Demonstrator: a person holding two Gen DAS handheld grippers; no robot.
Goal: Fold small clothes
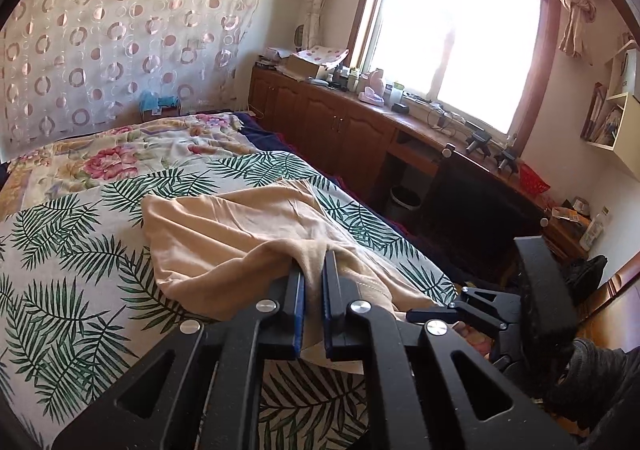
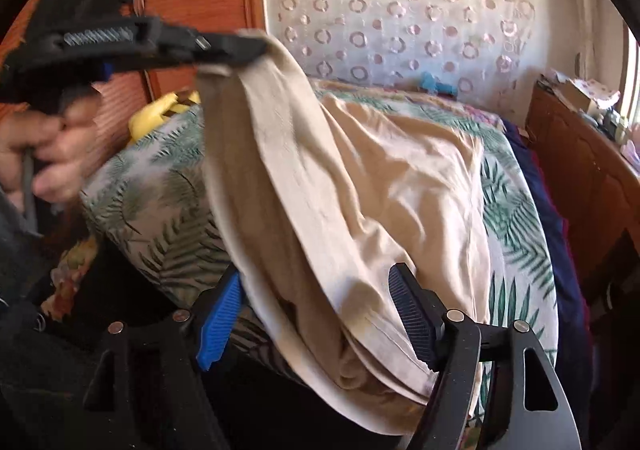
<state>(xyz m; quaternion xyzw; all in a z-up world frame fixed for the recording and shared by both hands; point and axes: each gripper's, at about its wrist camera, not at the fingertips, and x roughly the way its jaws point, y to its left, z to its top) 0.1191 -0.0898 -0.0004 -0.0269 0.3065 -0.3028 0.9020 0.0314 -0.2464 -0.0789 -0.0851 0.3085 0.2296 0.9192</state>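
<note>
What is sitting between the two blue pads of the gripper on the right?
Beige garment fabric lies between the open right gripper pads, unpinched, in the right wrist view.

The bed [image 1: 60, 250] carries everything here. A sheet printed with green palm fronds [image 1: 80, 270] covers its near part, and a floral quilt with pink blooms [image 1: 132, 158] lies across the far part toward the curtained wall. A beige garment [image 1: 224, 226] rests rumpled on the palm sheet, its near edge lifted off. A dark blue layer [image 1: 260, 134] shows along the bed's window-side edge.
</note>
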